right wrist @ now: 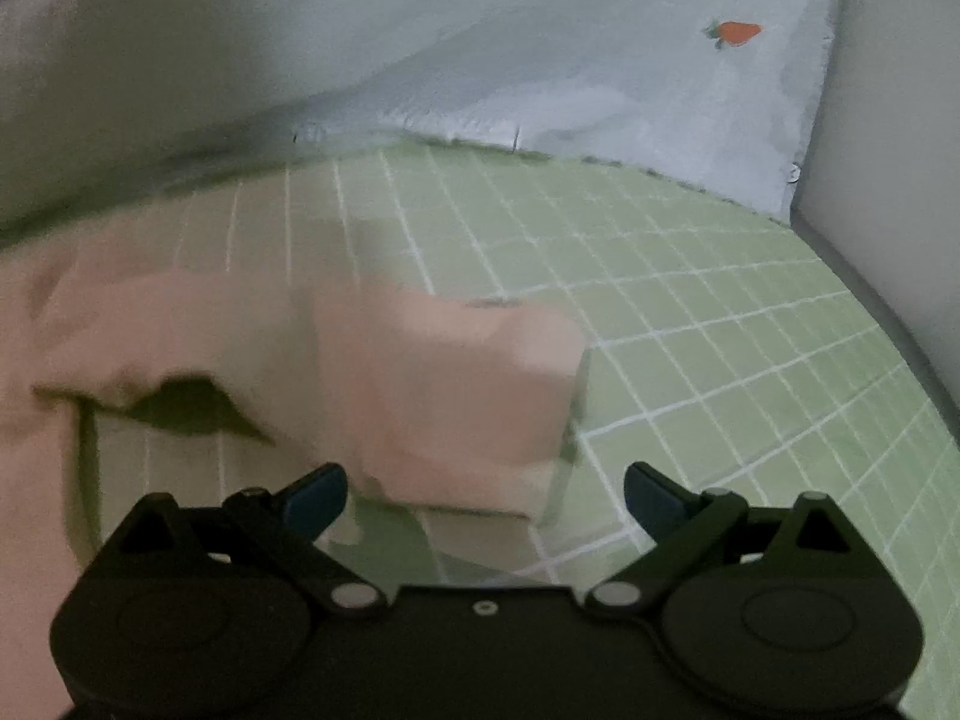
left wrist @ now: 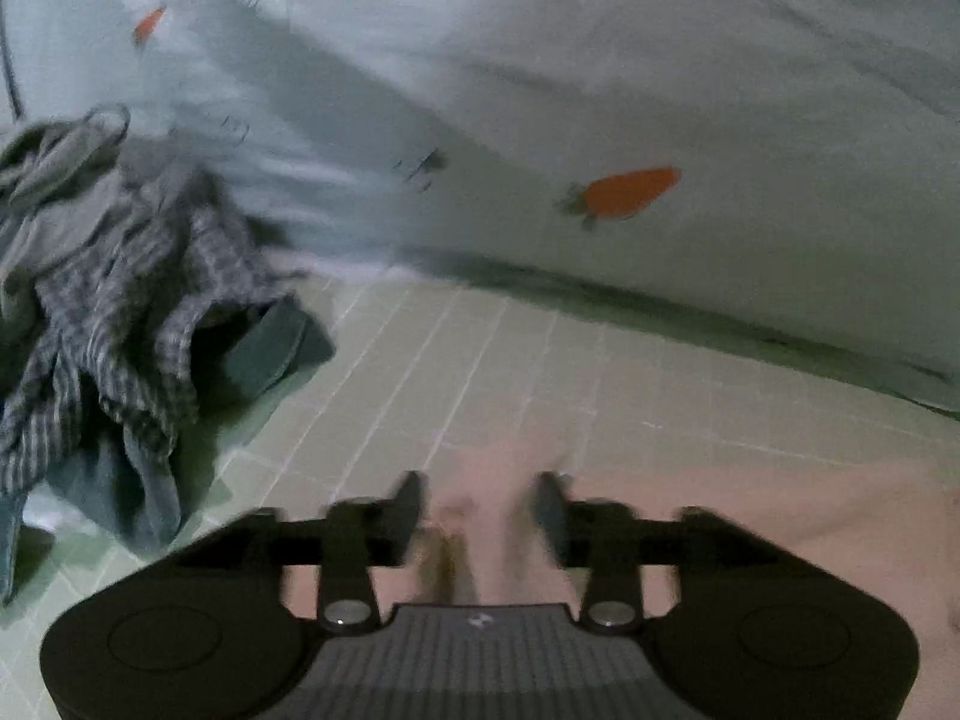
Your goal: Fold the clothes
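Observation:
A pale pink garment (right wrist: 456, 384) lies on the green checked sheet (right wrist: 720, 312). In the right wrist view a folded part of it sits just ahead of my right gripper (right wrist: 486, 495), which is open and empty, jaws wide on either side of the cloth's near edge. In the left wrist view the pink garment (left wrist: 750, 516) spreads at the lower right. My left gripper (left wrist: 480, 510) hovers over it with its jaws partly apart, and pink cloth shows between them. The view is blurred, so I cannot tell if it grips.
A heap of plaid and dark teal clothes (left wrist: 120, 312) lies at the left in the left wrist view. A white quilt with orange carrot prints (left wrist: 630, 192) is bunched along the far side. It also shows in the right wrist view (right wrist: 600, 72).

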`<state>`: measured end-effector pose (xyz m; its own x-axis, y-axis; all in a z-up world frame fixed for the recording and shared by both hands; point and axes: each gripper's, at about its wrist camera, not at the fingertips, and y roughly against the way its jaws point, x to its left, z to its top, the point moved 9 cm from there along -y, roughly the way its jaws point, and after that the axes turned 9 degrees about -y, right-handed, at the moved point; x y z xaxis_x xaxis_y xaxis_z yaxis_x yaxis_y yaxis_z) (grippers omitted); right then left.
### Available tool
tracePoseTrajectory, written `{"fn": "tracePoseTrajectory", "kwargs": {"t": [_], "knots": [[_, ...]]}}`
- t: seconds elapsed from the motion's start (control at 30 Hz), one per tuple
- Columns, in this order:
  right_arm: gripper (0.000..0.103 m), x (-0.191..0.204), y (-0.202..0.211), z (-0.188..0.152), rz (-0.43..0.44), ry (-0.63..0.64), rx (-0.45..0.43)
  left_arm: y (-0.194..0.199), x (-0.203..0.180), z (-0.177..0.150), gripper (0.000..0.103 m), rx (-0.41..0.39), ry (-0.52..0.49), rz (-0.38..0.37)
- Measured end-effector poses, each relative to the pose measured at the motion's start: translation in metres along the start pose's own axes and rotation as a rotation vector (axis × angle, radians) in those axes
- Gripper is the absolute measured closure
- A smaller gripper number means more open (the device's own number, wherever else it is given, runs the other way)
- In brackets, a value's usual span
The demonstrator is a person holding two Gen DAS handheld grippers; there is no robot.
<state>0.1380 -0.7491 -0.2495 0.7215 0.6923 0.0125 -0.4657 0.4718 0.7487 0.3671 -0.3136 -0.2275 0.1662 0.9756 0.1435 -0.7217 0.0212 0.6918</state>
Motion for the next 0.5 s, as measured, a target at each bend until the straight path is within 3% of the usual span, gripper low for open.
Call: {"fn": "tracePoseTrajectory", "kwargs": {"t": [0.03, 0.1, 0.23, 0.37, 0.47, 0.5], "knots": [[0.003, -0.002, 0.003, 0.004, 0.019, -0.022, -0.014, 0.006, -0.006, 0.0, 0.036, -0.009, -0.005, -0.025], [0.003, -0.006, 0.007, 0.012, 0.052, -0.066, -0.043, 0.02, -0.021, -0.004, 0.034, -0.011, -0.022, -0.083], [0.005, -0.027, -0.005, 0.016, 0.036, -0.191, -0.007, 0.049, -0.053, -0.02, 0.033, 0.012, -0.079, -0.156], [0.025, -0.039, -0.018, 0.015, 0.055, -0.291, 0.04, 0.082, -0.08, -0.037, 0.033, 0.045, -0.076, -0.228], [0.052, -0.033, -0.026, 0.01, 0.113, -0.3, 0.073, 0.105, -0.093, -0.05, 0.033, 0.076, -0.05, -0.269], [0.056, -0.03, -0.028, 0.01, 0.109, -0.287, 0.073, 0.109, -0.093, -0.053, 0.033, 0.089, -0.032, -0.271]]}}
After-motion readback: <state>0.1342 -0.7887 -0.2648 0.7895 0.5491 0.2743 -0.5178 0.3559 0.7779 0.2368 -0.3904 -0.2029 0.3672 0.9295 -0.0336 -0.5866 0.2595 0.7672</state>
